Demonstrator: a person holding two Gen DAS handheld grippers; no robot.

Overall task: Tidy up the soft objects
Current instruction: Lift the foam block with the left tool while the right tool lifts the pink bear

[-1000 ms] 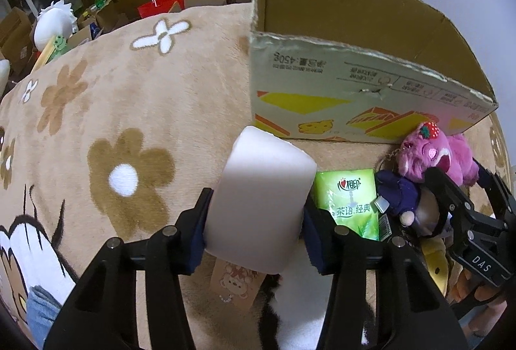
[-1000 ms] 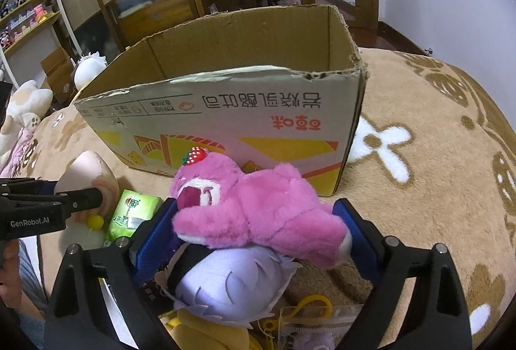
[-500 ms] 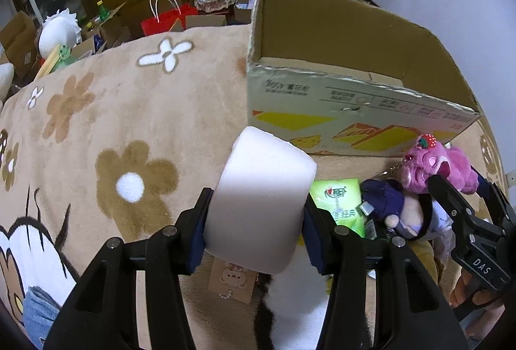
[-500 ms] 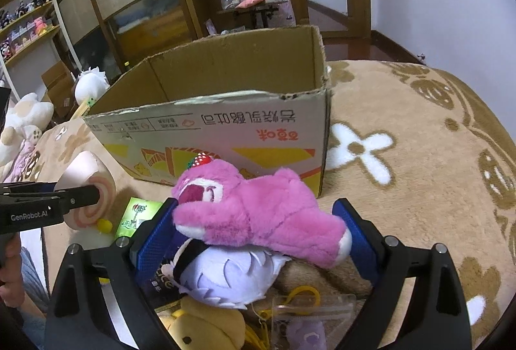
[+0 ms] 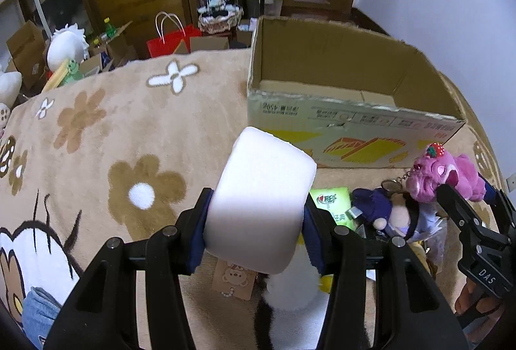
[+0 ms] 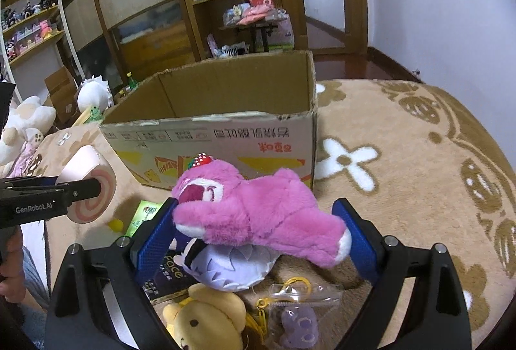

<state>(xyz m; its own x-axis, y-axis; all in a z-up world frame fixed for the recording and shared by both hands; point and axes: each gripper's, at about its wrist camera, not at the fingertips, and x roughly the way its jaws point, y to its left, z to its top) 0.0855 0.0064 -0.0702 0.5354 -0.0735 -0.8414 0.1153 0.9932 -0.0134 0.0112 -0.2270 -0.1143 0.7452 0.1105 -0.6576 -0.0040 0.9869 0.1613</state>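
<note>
A flowered beige blanket [image 5: 96, 131] is carrying an open cardboard box [image 6: 225, 105] near its far edge. The left gripper [image 5: 258, 221] is clamping a white roll-shaped plush [image 5: 261, 208]; the right gripper [image 6: 254, 230] is squeezing the pink bear plush [image 6: 254, 214] lengthwise. That wide, soft grip may be slipping, so the bear could drop before the box's rim.

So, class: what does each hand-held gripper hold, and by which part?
Left hand-held gripper: white swirl-roll cushion, clamped across its flat ends. Right hand-held gripper: pink plush bear, held lengthwise, head to foot.
</note>
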